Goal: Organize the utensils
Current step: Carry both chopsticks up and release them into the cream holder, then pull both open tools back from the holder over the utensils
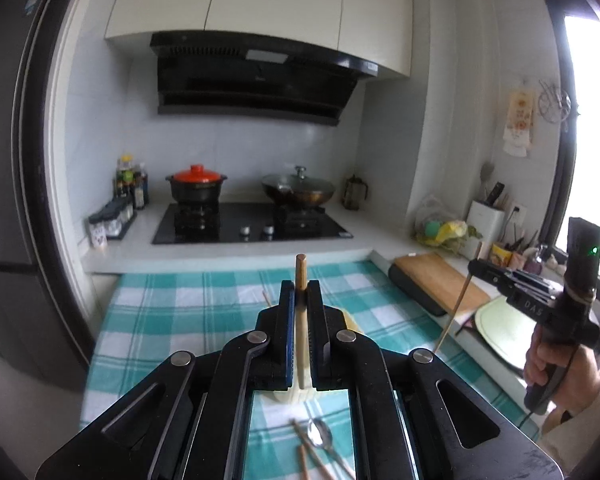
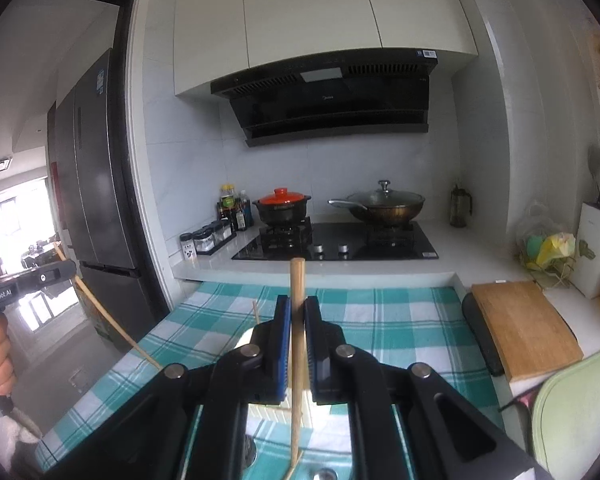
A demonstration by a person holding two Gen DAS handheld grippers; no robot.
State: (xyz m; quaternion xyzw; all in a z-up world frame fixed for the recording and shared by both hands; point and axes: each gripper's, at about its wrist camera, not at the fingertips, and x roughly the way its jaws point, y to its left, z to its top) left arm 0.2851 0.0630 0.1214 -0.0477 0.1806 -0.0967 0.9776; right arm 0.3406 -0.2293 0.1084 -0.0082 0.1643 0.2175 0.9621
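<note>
While both claws hang above the checked cloth (image 2: 400,320), each is closed on one wooden chopstick. Left claw (image 1: 301,292): the left chopstick (image 1: 301,272) stands upright between the blue pads, its blunt end just above the fingertips, its shaft running down behind the jaws toward a pale holder (image 1: 288,396) partly hidden below. Right claw (image 2: 296,308): the right chopstick (image 2: 297,280) is clamped likewise, upright, its thin end reaching down past the claw body. Under the left claw, a spoon (image 1: 320,432) and further chopsticks (image 1: 316,460) lie on the cloth. One more stick (image 1: 265,298) pokes up just left of the left claw. Cloth covers the desk (image 2: 228,270), which adjoins a black hob (image 2: 340,244) carrying a red-lidded pot (image 2: 282,206) and a lidded wok (image 2: 384,206). A wooden board (image 2: 524,324) lies at the cloth's right edge. Fridge (image 2: 92,168) stands at left
</note>
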